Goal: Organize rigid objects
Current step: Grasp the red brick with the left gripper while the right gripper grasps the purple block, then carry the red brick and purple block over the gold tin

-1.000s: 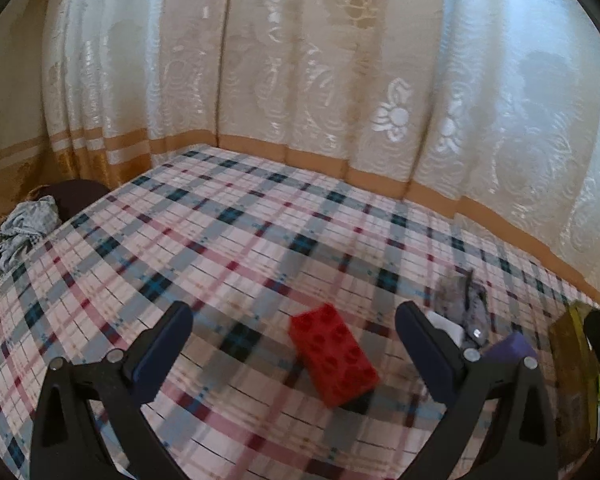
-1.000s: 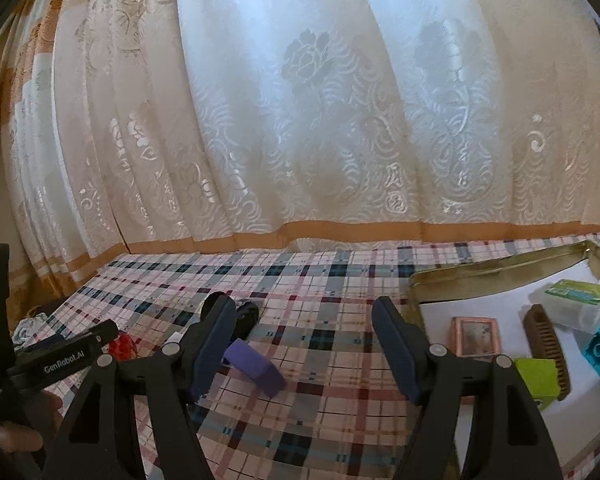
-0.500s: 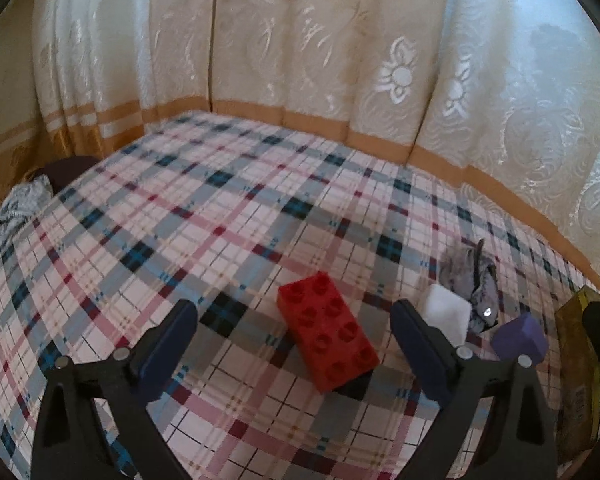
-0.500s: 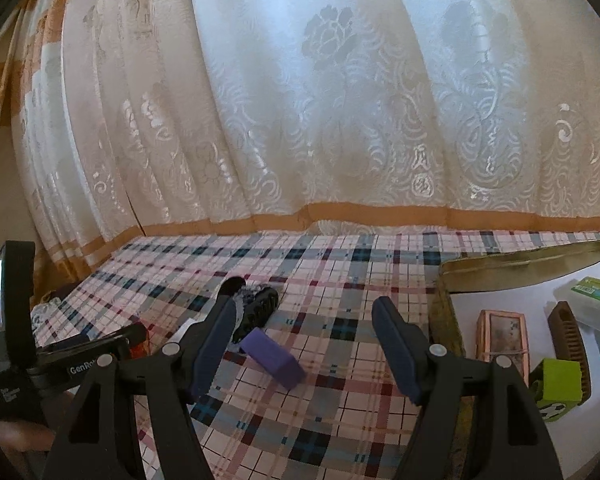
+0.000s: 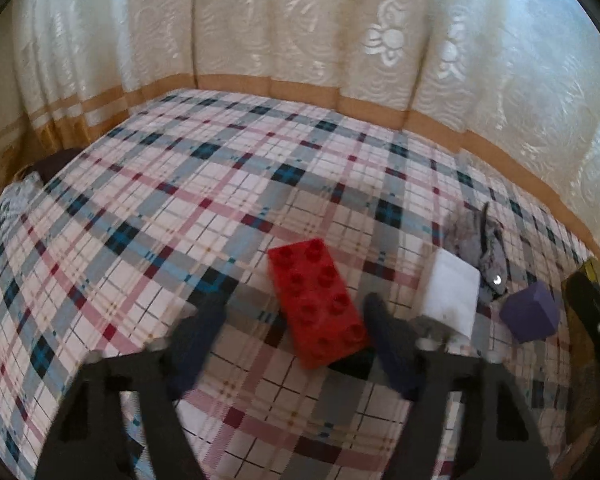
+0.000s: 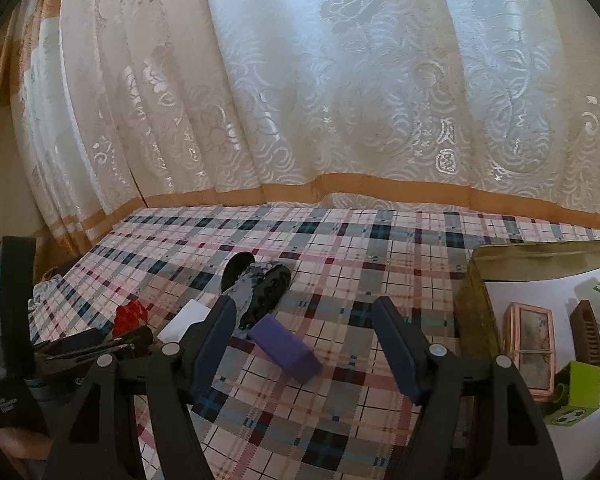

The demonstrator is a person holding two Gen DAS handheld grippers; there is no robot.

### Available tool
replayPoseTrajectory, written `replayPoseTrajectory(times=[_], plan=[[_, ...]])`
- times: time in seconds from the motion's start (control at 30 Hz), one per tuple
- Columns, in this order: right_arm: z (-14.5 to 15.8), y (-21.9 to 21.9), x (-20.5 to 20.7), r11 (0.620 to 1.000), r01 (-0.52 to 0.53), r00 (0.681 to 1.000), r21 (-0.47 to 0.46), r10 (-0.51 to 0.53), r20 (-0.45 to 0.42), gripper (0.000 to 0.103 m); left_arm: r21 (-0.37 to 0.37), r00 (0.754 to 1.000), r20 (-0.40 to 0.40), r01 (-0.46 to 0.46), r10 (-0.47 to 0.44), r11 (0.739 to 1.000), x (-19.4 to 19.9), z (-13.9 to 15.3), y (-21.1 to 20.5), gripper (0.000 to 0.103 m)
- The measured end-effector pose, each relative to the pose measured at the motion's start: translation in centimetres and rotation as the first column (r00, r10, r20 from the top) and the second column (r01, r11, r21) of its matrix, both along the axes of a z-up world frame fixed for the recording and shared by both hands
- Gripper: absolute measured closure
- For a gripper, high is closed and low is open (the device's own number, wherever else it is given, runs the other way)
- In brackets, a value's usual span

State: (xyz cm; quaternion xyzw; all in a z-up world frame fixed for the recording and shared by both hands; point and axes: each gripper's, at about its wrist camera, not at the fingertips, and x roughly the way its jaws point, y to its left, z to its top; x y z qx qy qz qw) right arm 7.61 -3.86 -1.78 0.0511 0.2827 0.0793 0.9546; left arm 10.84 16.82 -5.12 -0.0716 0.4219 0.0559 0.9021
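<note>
We record, on the plaid cloth [image 5: 148, 200]: one red studded brick [image 5: 318, 302], lying flat between the closing jaws of our left gripper [image 5: 296, 340], pads not yet touching it. Beside it to the right: a white block [image 5: 452, 296], a grey fuzzy item [image 5: 480, 244], a purple block [image 5: 532, 312]. Behind: lace curtain [image 5: 300, 24].

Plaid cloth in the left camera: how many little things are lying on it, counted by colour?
Red: 1, the red brick
White: 1, the white block
Purple: 1, the purple block
Grey and black: 1, the grey-black item
Total: 4
</note>
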Motion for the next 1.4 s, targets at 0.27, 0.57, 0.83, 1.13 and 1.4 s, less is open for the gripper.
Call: replayPoseTrajectory(times=[0.27, 0.57, 0.83, 1.13, 1.4], plan=[[-0.1, -0.6, -0.1, 1.000, 0.013, 1.000, 0.005, -0.013, -0.019, 0.030, -0.056, 1.000, 0.030, 0.010, -0.009, 0.998, -0.6, 0.3, 0.9, 0.072], [-0.5, 0.7, 0.2, 0.995, -0.088, 0.995, -0.054, 0.085, -0.057, 0.031, -0.053, 0.984, 0.164, 0.074, -0.064, 0.996, -2.0, 2.2, 0.7, 0.072], [-1.7, 2.4, 2.4, 0.982, -0.160, 0.977, -0.096, 0.144, -0.156, 0.044, -0.031, 0.981, 0.181, 0.075, -0.068, 0.997, -2.4, 2.6, 0.3, 0.072], [-3.1, 1.9, 4.1, 0.984, -0.175, 0.954, -0.035, 0.160, -0.254, 0.080, -0.024, 0.981, 0.181, 0.080, -0.075, 0.996, -2.5, 2.5, 0.2, 0.072], [-2.3, 0.7, 2.7, 0.980, -0.188, 0.960, 0.062, 0.196, -0.200, 0.081, -0.015, 0.969, 0.226, 0.101, -0.095, 0.995, -3.2, 2.8, -0.6, 0.072]])
